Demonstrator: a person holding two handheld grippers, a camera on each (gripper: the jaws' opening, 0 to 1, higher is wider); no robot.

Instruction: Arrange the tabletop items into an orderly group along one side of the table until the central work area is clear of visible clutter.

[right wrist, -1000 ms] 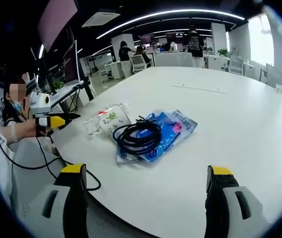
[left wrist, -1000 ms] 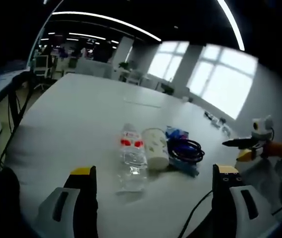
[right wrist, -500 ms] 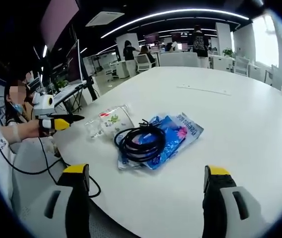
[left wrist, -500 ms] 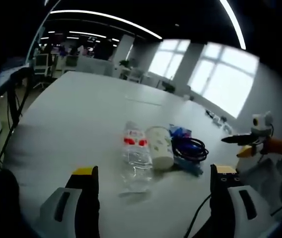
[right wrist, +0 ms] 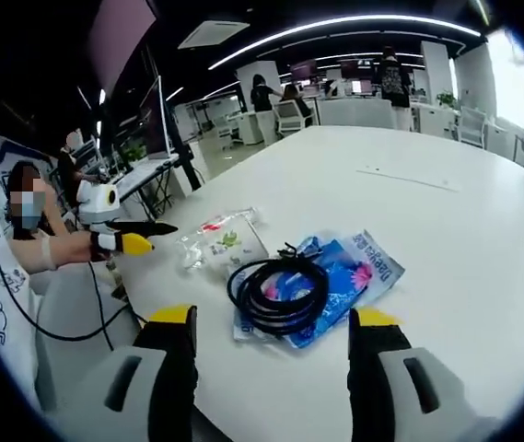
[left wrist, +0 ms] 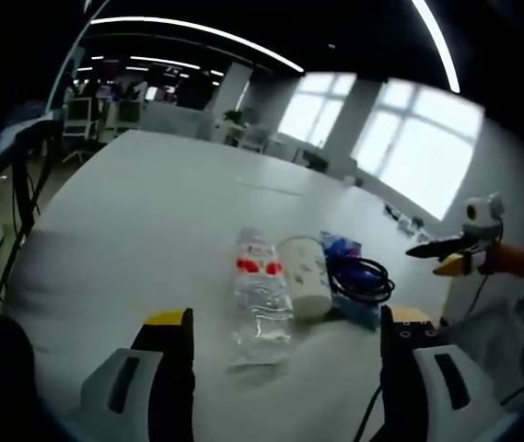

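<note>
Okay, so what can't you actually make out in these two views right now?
- Blue packet, right gripper view: print too small and warped; black cable coil covers part of it.
- Paper cup, left gripper view: pattern blurred.
- Packet, left gripper view: mostly hidden behind cup and cable.
- Table: edges cut off.

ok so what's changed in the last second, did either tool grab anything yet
Neither has. Both tools have narrowed their jaws: the right tool, now lined up on the black cable coil, and the left tool toward the water bottle. The bottle, paper cup, coil and blue packet lie where they were.
</note>
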